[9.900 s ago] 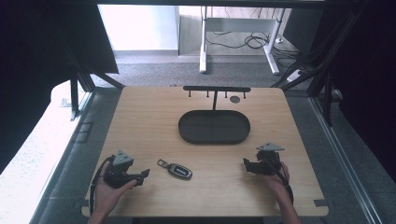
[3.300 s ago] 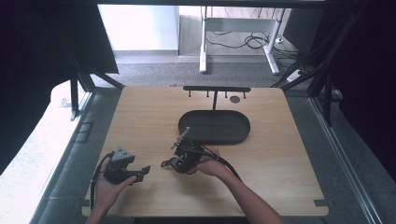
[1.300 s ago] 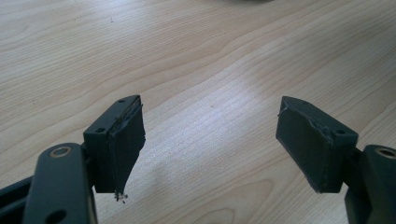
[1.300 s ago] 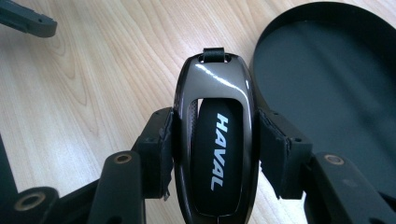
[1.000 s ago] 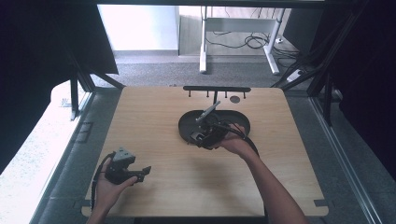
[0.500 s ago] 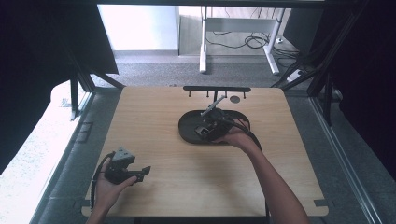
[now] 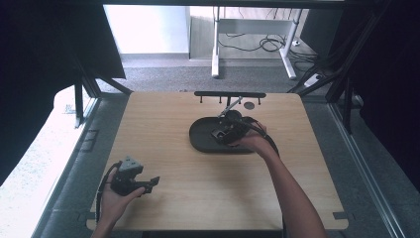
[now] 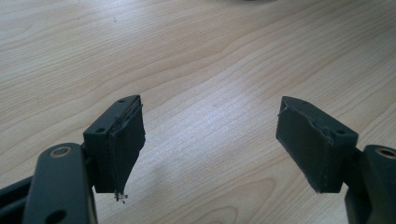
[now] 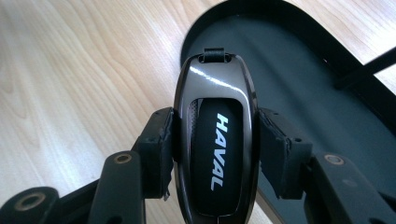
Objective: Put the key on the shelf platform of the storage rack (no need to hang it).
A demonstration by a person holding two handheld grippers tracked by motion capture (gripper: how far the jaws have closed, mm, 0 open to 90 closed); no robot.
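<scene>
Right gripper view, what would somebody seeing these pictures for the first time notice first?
The glossy black car key with HAVAL in white letters, pinched between the two jaws of the right claw, stands out at once. It hangs over the near rim of the dark oval tray, which sits toward the far middle of the wooden table. Near the table's front left corner, the left claw is wide open over bare wood.

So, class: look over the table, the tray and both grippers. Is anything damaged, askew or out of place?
One thing: the rubber pads of the left gripper look torn and frayed at their edges. Otherwise nothing stands out. The right gripper clamps the car key squarely over the black tray.
</scene>
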